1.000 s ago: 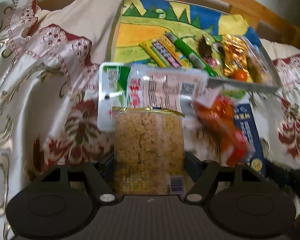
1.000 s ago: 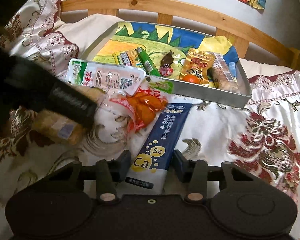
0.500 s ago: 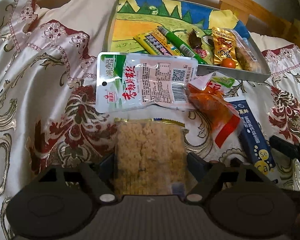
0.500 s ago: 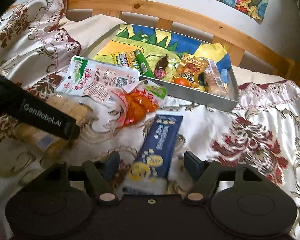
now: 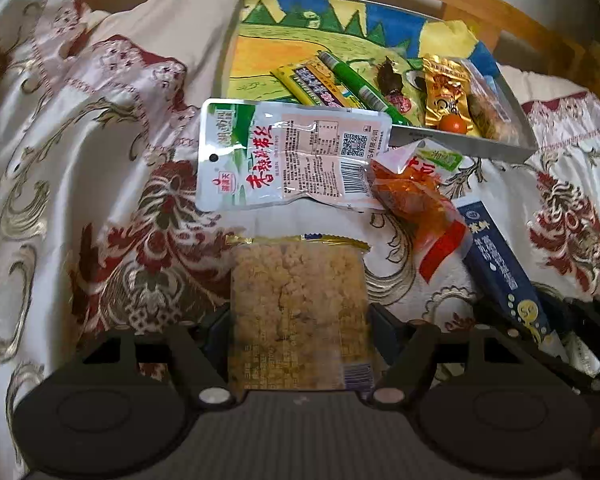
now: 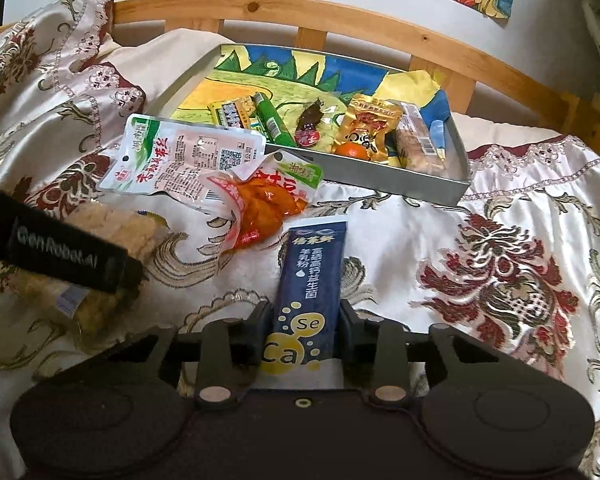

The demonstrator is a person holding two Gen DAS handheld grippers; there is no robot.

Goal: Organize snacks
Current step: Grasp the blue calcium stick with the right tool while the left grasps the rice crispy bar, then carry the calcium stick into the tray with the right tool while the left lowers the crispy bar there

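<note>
Rice cake pack gripped, tray near

The dark blue packet is showing "Se" and "Ca" in yellow bubbles. The left tool's black side is showing "GenRobot.AI".

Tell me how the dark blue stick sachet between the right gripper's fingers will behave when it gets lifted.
The dark blue sachet is long and thin, so its far end will probably droop from the right gripper, which grips only its near end. Its glossy film looks slippery and may slide if held loosely. Lying flat on the bedspread, it likely weighs little and won't roll.
</note>
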